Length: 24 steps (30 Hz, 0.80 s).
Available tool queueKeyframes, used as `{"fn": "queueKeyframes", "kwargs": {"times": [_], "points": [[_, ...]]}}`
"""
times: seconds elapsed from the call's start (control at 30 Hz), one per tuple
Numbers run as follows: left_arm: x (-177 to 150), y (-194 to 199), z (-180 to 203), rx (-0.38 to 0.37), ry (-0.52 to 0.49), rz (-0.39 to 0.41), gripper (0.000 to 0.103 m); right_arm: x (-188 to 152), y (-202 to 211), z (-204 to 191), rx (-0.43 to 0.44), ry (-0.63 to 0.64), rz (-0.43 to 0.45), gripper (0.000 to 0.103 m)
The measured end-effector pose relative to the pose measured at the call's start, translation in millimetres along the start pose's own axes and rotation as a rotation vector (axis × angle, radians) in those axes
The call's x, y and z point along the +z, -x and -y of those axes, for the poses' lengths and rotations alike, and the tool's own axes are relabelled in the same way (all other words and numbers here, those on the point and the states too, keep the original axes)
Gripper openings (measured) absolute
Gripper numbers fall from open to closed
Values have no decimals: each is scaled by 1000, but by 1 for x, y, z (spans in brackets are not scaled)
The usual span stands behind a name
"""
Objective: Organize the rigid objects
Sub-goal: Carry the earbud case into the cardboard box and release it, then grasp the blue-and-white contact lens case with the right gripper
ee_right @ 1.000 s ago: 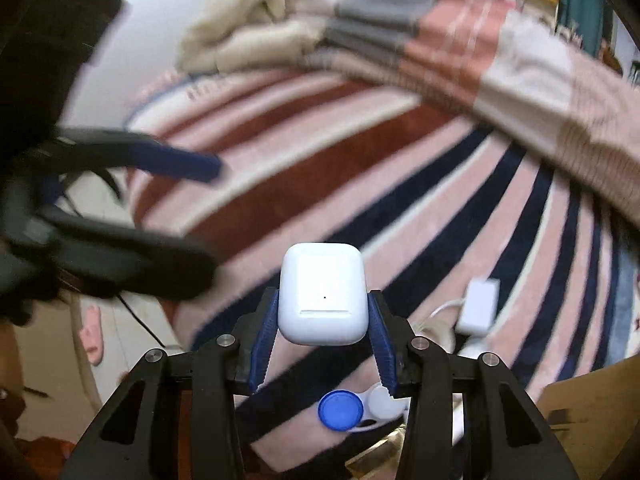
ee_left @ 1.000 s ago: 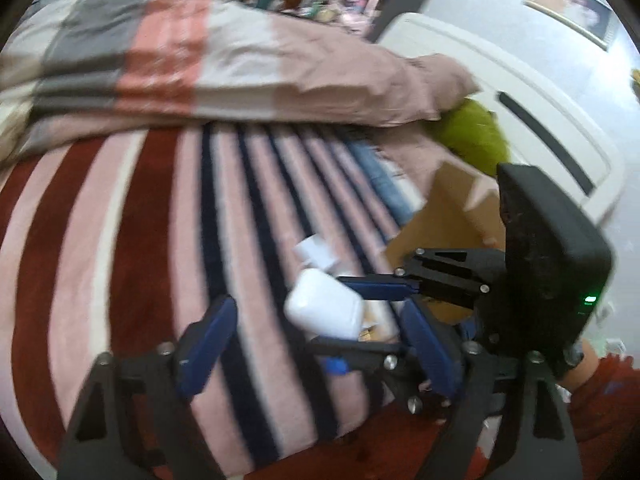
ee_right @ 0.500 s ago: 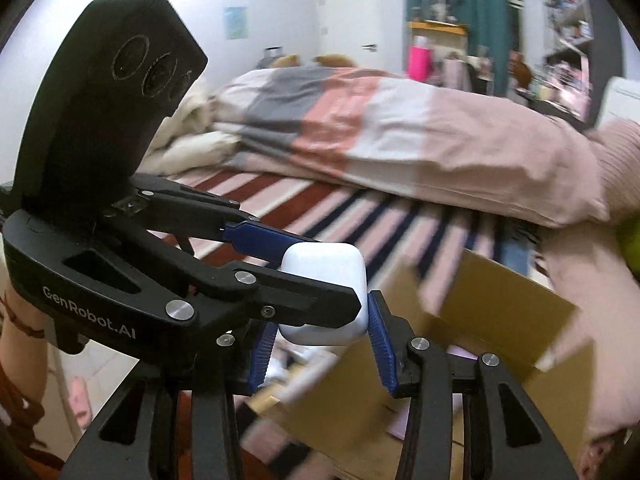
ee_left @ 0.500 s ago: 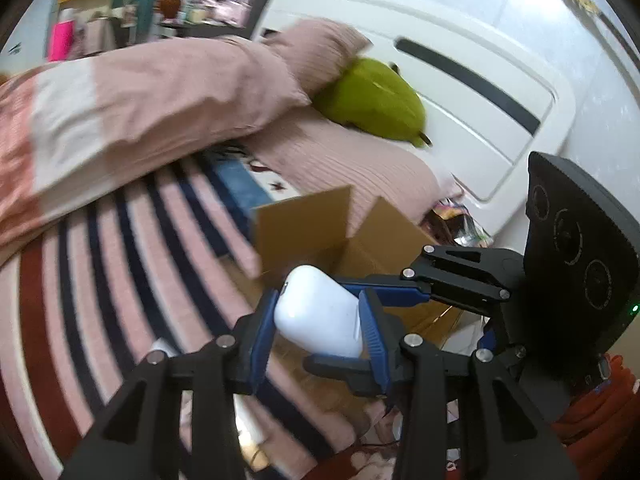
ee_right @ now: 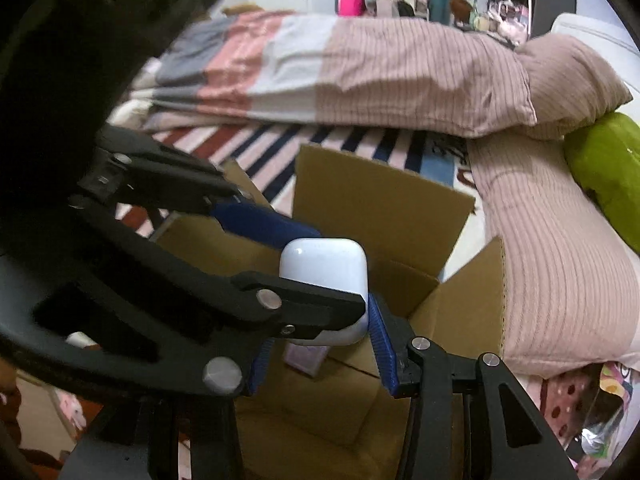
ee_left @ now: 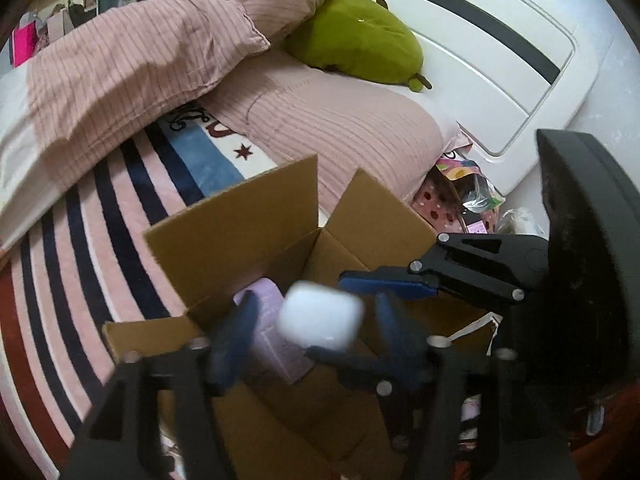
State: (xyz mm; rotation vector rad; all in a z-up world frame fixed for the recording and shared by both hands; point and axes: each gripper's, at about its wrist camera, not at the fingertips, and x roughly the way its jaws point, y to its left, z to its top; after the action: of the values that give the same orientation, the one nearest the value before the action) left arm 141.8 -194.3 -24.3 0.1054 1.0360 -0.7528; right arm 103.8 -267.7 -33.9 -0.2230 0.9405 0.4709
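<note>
A white earbud case [ee_left: 321, 315] hangs above the open cardboard box [ee_left: 240, 220]; it also shows in the right wrist view [ee_right: 326, 276]. My right gripper [ee_right: 320, 344] is shut on the case, over the box [ee_right: 380, 204]. My left gripper [ee_left: 312, 332] is open, with a gap between each blue pad and the case. The left gripper's fingers [ee_right: 280, 304] cross in front of the case in the right wrist view. A lilac box [ee_left: 276, 340] lies inside the cardboard box.
The box sits on a striped blanket [ee_left: 80, 240] at the bed's edge. A pink pillow [ee_left: 340, 128], a folded duvet [ee_right: 380, 68], a green plush [ee_left: 356, 40] and a white headboard [ee_left: 480, 40] lie beyond. Bags [ee_left: 464, 196] stand beside the bed.
Both grippers moved with the case from the blanket to above the box. The left gripper closed around the case half a second ago and has now opened; the right still holds it.
</note>
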Motion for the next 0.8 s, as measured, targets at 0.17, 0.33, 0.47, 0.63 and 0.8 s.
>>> {"fn": "queueKeyframes", "kwargs": {"times": [0.17, 0.33, 0.47, 0.63, 0.8], "points": [[-9, 20, -5, 48, -3, 40, 75, -1, -3, 2, -4, -8, -8, 47], [-29, 65, -22, 91, 29, 122, 76, 4, 8, -12, 7, 9, 35, 49], [-56, 109, -47, 181, 79, 202, 77, 13, 23, -47, 81, 58, 99, 49], [-110, 149, -90, 299, 177, 257, 78, 23, 26, -109, 223, 162, 136, 49], [-170, 158, -127, 363, 262, 273, 78, 20, 1, -175, 360, 276, 81, 49]]}}
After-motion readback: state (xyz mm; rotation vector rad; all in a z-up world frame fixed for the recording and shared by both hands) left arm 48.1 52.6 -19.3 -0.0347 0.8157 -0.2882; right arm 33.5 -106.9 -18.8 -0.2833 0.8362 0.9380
